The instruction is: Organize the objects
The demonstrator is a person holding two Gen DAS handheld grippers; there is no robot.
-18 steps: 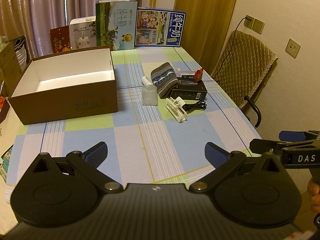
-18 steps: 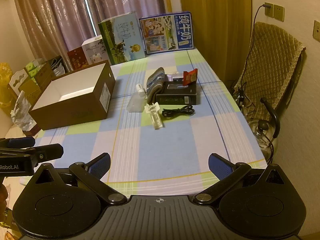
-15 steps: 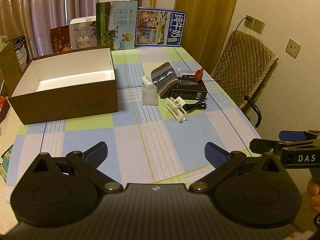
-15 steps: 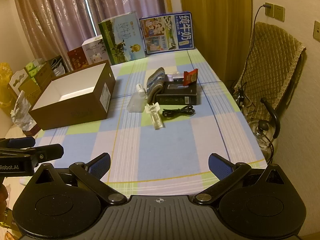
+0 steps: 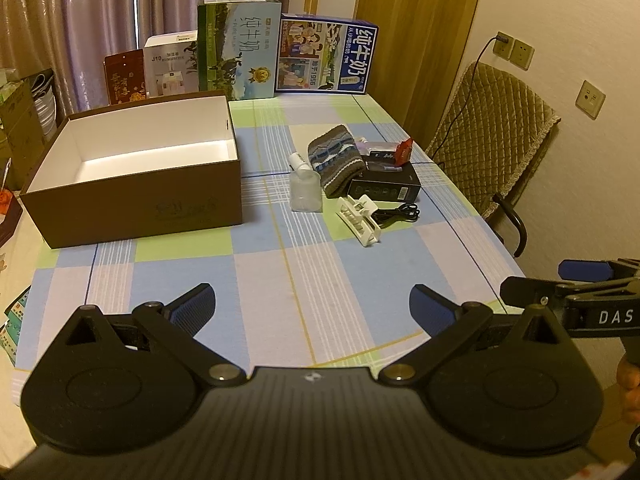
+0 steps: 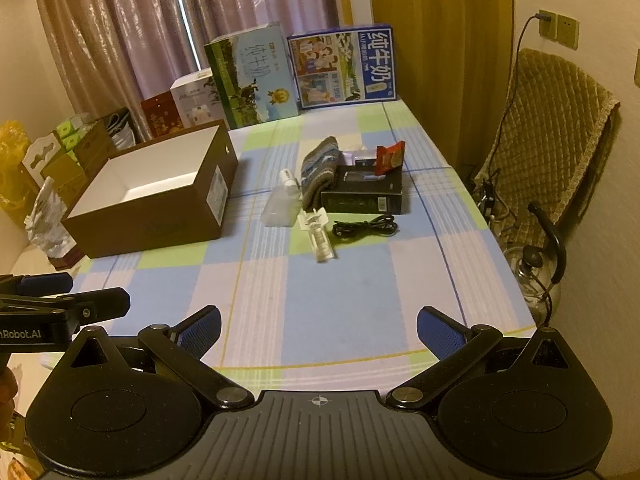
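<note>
Worktop (image 5: 320, 280): long, covered in a checked cloth of blue, green and pale pink squares.

Open brown cardboard box (image 5: 136, 200): white inside, nothing visible in it, standing on the left half of the worktop.

Two large milk cartons, a green one (image 5: 238, 48) and a blue one (image 5: 328, 60), stand upright along the far edge. A white product box (image 5: 170, 66) and a dark red box (image 5: 125, 76) stand to the left of them, behind the brown box.

Quilted chair (image 5: 492, 136): at the right side of the worktop, by the wall.

Loose things, clustered right of the brown box and well apart from both grippers:
- Black flat box (image 5: 386, 186), with a red snack packet (image 6: 390, 156) leaning on its far side.
- Striped knitted cloth (image 5: 336, 158), rolled, touching the black box's left end.
- Clear plastic bottle with white cap (image 5: 304, 188), lying just left of the cloth.
- White plastic clip (image 5: 358, 220), in front of the black box.
- Black cable (image 6: 364, 226), coiled, just right of the clip.

Left hand-held gripper (image 5: 312, 304): jaws spread wide, nothing between them, over the near edge of the worktop and tilted downward.

Right hand-held gripper (image 6: 318, 326): likewise spread wide and empty, over the near edge, beside the left one.
</note>
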